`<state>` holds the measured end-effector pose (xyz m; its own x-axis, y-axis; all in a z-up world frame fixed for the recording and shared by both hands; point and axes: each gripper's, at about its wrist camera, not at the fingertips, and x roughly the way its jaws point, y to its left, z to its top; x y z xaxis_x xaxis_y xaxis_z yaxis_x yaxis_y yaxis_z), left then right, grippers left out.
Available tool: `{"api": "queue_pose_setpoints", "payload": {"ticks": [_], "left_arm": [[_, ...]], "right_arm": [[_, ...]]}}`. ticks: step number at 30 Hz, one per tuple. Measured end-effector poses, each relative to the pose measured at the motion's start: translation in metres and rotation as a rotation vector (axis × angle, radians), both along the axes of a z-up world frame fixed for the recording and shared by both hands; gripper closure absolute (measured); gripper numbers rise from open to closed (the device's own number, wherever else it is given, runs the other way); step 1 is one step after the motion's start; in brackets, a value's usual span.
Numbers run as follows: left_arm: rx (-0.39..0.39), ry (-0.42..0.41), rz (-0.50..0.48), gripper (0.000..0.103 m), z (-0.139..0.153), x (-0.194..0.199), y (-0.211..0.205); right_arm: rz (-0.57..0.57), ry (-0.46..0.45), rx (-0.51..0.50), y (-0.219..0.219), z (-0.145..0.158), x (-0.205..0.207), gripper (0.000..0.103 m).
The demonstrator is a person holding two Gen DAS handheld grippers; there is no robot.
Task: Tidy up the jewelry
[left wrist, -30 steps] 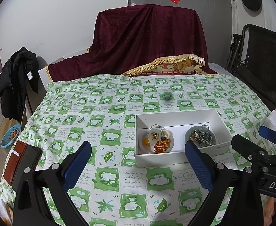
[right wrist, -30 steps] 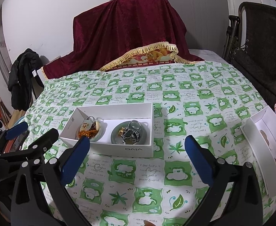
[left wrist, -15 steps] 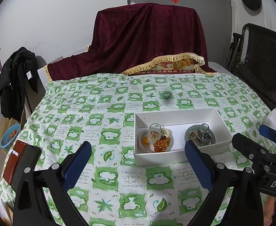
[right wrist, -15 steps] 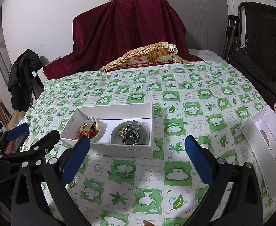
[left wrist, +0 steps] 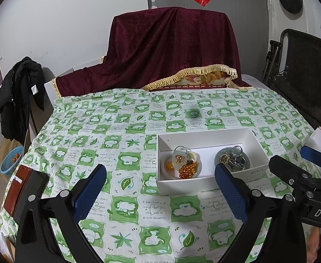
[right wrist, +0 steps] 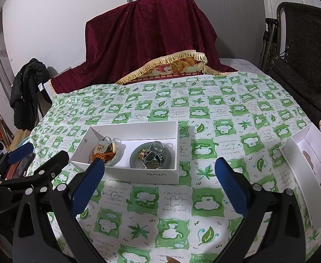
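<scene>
Both the left tool [left wrist: 160, 184] and right tool [right wrist: 159, 175] hover spread and empty. The jewelry [right wrist: 152, 156] already sits in two dishes inside the white box [right wrist: 138, 172] on the counter [right wrist: 204, 199]; sorting looks nearly done, apparently.

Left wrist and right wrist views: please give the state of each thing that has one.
White box: open, lidless.
Pale dish: full of amber beads, rings.
Green dish: full of metal rings.
Left gripper: open, empty.
Right gripper: open, empty.
Black jacket: hanging.
</scene>
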<state>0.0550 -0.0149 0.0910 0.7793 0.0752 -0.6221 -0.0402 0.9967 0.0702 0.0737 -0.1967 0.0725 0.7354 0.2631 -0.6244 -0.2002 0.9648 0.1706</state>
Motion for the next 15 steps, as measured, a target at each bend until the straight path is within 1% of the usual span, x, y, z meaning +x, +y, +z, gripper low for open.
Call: {"api": "queue_pose_setpoints", "payload": {"ticks": [15], "left_arm": [[0.004,0.007,-0.001,0.004,0.0000,0.0010,-0.0022]], "right_arm": [[-0.007,-0.003,0.001,-0.0025,0.0017,0.0002,0.005]]}}
